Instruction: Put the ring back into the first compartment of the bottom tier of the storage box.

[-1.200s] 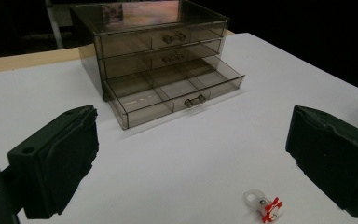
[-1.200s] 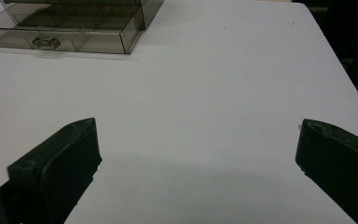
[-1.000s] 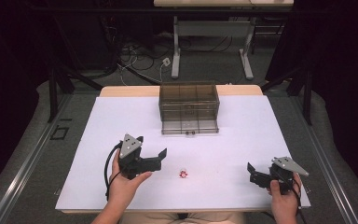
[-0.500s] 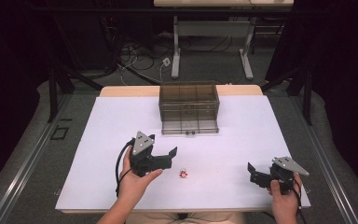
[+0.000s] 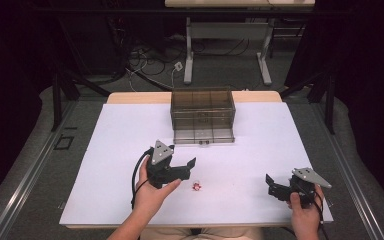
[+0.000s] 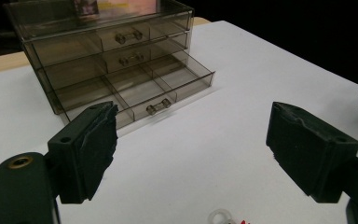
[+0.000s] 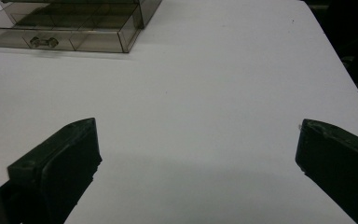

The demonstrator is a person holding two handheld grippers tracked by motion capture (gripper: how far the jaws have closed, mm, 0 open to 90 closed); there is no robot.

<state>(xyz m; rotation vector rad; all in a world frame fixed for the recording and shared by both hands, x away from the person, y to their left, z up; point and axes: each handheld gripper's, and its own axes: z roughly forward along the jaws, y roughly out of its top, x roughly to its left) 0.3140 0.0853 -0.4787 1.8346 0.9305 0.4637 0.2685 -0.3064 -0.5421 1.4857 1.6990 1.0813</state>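
Observation:
A small red and white piece point(image 5: 197, 186) lies on the white table point(image 5: 130, 130), and its top edge peeks in at the bottom of the left gripper view point(image 6: 223, 217). My left gripper point(image 5: 186, 169) hovers just left of it, jaws open and empty point(image 6: 191, 135). A smoky transparent drawer unit point(image 5: 202, 115) stands at the back centre, its bottom drawer point(image 6: 140, 93) pulled out. Near the front right edge my right gripper point(image 5: 272, 186) is held open with nothing in it point(image 7: 196, 149); the open drawer point(image 7: 70, 32) sits at that view's top left.
White tabletop spreads between the two grippers and in front of the drawer unit. The table's right edge point(image 5: 310, 150) and front edge lie close to the right hand. Beyond the table are dark floor, cables and a desk frame point(image 5: 225, 45).
My left gripper has moved to the right across the table, ending close beside the small red and white piece. The right gripper has stayed put.

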